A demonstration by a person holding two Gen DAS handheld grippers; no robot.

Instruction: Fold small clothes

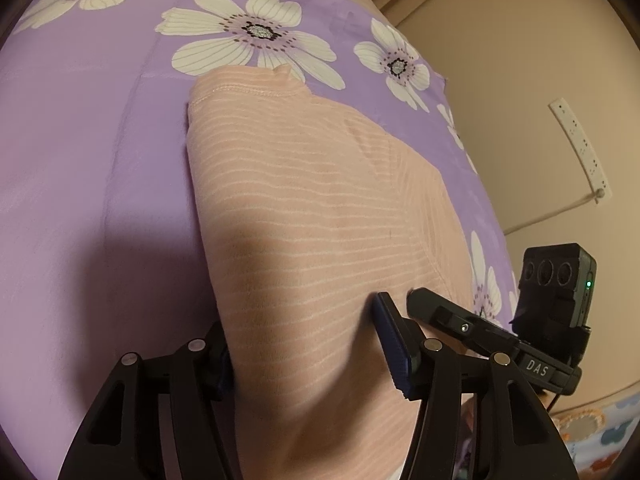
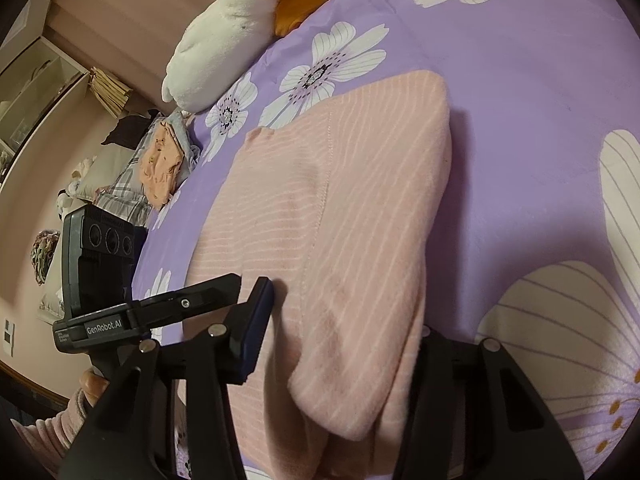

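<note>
A pink garment with thin white stripes (image 1: pixel 312 208) lies folded lengthwise on a purple floral bedsheet (image 1: pixel 88 140). It also shows in the right wrist view (image 2: pixel 352 208). My left gripper (image 1: pixel 304 340) is open, its jaws wide apart on either side of the garment's near end, with cloth draped between them. My right gripper (image 2: pixel 340 340) is open too, straddling the same near end from the other side. Each gripper shows in the other's view, the right gripper (image 1: pixel 480 328) close beside the left, and the left gripper (image 2: pixel 160 308) close beside the right.
A white and orange plush toy (image 2: pixel 228 36) lies at the far edge of the bed. A pile of folded clothes (image 2: pixel 160 160) sits beyond the bed's left side. A white power strip (image 1: pixel 580 148) lies on the floor to the right.
</note>
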